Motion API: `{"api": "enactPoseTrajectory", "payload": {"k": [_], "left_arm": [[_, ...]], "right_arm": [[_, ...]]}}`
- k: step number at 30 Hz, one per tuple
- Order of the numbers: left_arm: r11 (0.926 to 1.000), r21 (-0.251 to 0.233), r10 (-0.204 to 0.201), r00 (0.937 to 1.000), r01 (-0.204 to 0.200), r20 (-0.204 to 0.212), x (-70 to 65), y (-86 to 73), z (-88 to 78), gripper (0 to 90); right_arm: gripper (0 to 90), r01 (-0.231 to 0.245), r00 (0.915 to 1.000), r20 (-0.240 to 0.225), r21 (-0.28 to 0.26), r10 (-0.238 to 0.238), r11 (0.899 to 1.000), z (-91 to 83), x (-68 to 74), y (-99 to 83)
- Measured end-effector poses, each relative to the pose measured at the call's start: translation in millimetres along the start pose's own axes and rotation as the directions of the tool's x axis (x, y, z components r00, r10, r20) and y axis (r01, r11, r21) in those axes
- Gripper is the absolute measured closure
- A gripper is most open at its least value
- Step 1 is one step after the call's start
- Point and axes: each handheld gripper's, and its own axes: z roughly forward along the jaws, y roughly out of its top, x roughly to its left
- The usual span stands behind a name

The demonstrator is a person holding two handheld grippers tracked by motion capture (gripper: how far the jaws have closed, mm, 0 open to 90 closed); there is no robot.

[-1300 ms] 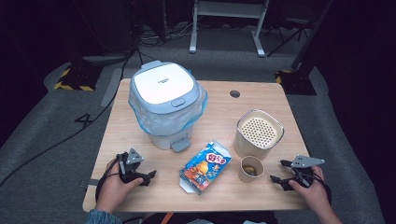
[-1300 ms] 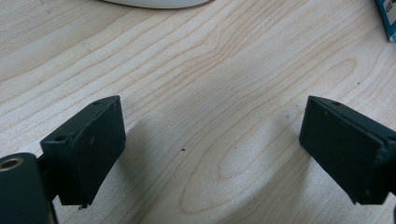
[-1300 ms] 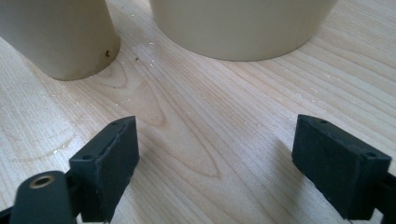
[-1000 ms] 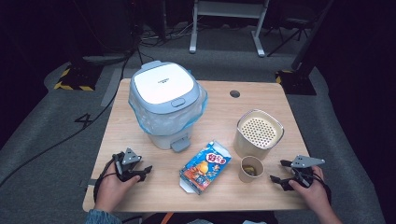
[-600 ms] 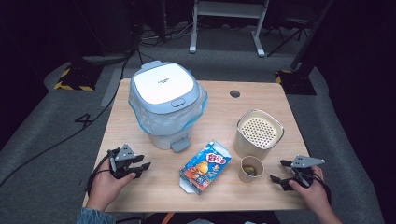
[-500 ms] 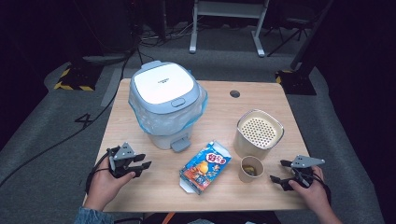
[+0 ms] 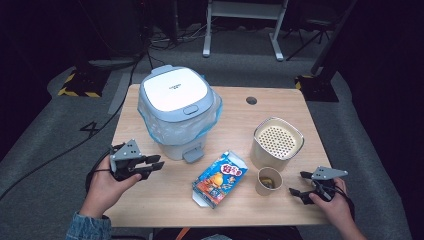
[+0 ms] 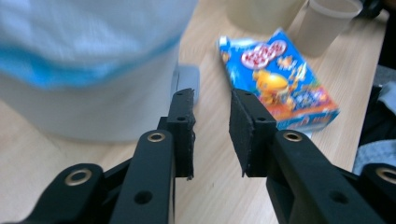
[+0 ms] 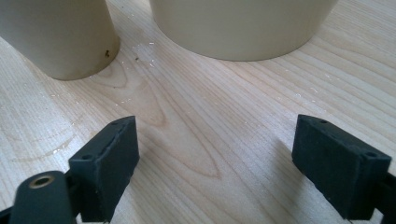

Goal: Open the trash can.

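Observation:
My left gripper (image 7: 156, 166) hangs above the table's front left corner, pointing right toward the bin's grey pedal (image 7: 193, 154). Its jaws (image 8: 212, 123) have just been closing and stand a narrow gap apart, with nothing between them. A white lidded bin (image 7: 177, 112) with a blue liner stands at the back left. The blue snack box (image 7: 220, 178) lies flat at the front middle, also ahead of the left jaws (image 8: 280, 79). My right gripper (image 7: 299, 184) rests wide open on the table at the front right, empty (image 9: 215, 163), facing the paper cup (image 9: 56, 32).
A paper cup (image 7: 269, 181) stands between the box and my right gripper. Behind it is a beige container (image 7: 278, 142) with a perforated lid, close in the right gripper view (image 9: 243, 23). The wooden table (image 7: 165, 200) has a cable hole (image 7: 251, 100) at the back.
My left gripper has risen off the table and its jaws have narrowed. The right gripper and the objects have stayed put.

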Motion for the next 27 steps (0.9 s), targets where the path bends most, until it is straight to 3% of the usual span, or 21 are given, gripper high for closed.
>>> {"api": "enactPoseTrajectory", "payload": {"k": [7,10,18,23,27], "left_arm": [[0.9955,-0.093,0.022,0.9988,-0.017,0.044,-1.4,27.1,-14.8,81.0],[0.9911,-0.133,0.015,0.9971,-0.005,0.075,0.3,37.9,-18.8,84.3],[0.9803,-0.196,0.042,0.9956,-0.025,0.083,7.9,63.9,-21.3,89.5],[0.9651,-0.261,0.048,0.9930,-0.018,0.108,13.9,83.0,-19.7,89.9],[0.9652,-0.261,0.044,0.9942,-0.017,0.098,17.5,93.8,-14.5,89.9]], "right_arm": [[14.7,0.000,1.0000,0.000,0.000,0.000,1.000,0.0,0.0,0.0],[14.7,0.000,1.0000,0.000,0.000,0.000,1.000,0.0,0.0,0.0],[14.7,0.000,1.0000,0.000,0.000,0.000,1.000,0.0,0.0,0.0],[14.6,-0.001,1.0000,0.000,-0.001,0.001,1.000,0.0,0.0,0.0],[14.7,0.000,1.0000,0.000,-0.001,0.000,1.000,0.0,-0.1,0.0]]}}
